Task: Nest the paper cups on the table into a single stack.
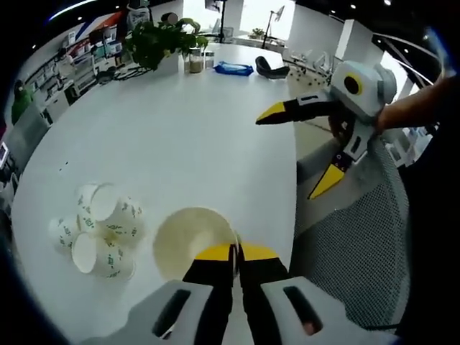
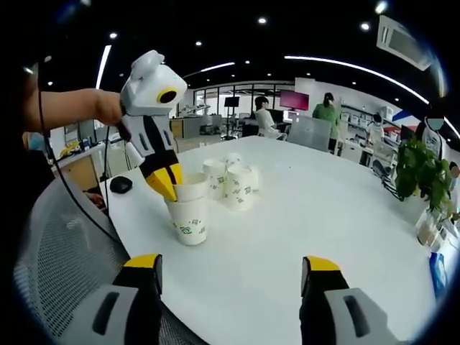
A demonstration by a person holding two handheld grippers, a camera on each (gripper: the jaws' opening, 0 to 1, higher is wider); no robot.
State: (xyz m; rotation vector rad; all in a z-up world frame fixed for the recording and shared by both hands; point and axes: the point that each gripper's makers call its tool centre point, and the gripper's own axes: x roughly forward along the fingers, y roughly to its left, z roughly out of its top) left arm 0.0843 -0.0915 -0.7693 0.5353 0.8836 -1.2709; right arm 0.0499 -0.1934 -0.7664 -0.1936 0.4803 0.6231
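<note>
Your table (image 2: 302, 215) has a smooth white top with a soft sheen that catches the ceiling lights. The paper cups (image 2: 231, 180) look matt, printed with green marks; the one you grip (image 2: 188, 213) is matt paper too. Your grippers' shells (image 2: 149, 80) are smooth, slightly glossy plastic. The chair back (image 1: 352, 244) beside you is grey woven mesh.

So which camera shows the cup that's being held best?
The right gripper view: the held cup stands side-on, green print visible, the left gripper fingers pinching its rim. The left gripper view looks down into the cup, with the fingers covering part of its rim.
</note>
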